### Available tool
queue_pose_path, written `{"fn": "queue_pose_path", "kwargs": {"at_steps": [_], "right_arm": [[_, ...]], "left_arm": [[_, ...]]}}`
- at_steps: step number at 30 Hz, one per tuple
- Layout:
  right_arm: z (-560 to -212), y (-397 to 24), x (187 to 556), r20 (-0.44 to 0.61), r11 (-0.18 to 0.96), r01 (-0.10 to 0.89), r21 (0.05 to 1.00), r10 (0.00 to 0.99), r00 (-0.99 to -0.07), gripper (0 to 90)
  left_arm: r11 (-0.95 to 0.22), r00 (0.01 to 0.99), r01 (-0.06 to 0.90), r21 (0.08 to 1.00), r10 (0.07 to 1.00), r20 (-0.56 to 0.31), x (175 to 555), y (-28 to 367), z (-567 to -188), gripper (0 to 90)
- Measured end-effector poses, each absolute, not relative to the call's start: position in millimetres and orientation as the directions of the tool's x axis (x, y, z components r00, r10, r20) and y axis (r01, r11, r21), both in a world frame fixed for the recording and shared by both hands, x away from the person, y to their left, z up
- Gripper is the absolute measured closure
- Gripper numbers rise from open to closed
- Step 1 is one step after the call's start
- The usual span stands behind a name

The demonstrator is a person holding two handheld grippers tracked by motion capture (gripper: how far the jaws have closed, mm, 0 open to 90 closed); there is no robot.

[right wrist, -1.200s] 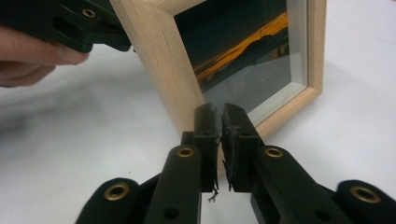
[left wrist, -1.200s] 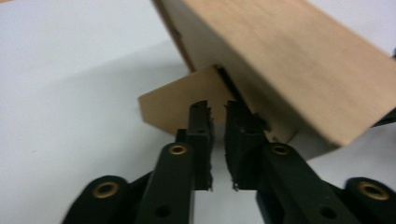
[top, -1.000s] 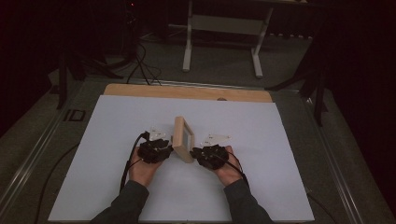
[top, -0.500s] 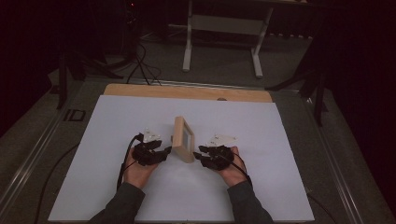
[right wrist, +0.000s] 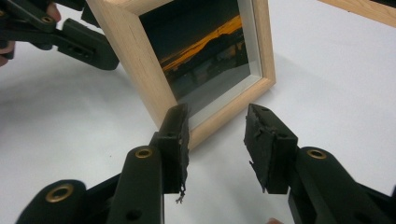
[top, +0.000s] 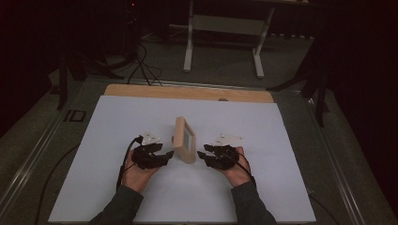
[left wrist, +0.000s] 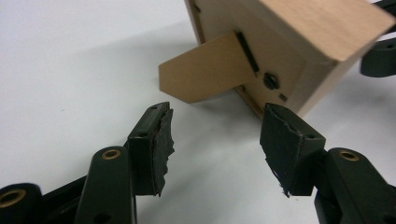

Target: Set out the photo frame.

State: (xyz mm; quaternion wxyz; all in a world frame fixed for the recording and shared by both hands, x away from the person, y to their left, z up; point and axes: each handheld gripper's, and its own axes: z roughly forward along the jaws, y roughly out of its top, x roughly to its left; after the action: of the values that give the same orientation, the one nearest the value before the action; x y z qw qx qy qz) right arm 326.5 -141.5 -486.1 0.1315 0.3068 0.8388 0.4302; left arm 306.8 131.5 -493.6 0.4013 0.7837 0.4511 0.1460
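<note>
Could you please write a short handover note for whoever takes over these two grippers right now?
Left gripper: open, jaws just been opening, nothing between them, facing the back of the light wooden picture frame.
Right gripper: open, jaws just been opening, nothing between them, facing the frame's glass front with its sunset photo.
Frame: upright mid-way on the white table sheet, resting on its brown cardboard back stand.
Done: frame stands released, on its own.
Left: probably just draw both grippers back without knocking it.
</note>
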Motion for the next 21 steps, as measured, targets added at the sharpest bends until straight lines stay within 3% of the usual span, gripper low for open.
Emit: {"fn": "queue_pose_path", "kwargs": {"at_steps": [21], "right_arm": [[-483.3, -149.2, 328.6, 0.062, 0.408, 0.418, 0.812, 0.651, -0.756, 55.2]], "left_arm": [[-0.289, 0.586, 0.578, 0.763, 0.797, -0.142, 298.8, 123.8, -493.3, 40.6]]}}
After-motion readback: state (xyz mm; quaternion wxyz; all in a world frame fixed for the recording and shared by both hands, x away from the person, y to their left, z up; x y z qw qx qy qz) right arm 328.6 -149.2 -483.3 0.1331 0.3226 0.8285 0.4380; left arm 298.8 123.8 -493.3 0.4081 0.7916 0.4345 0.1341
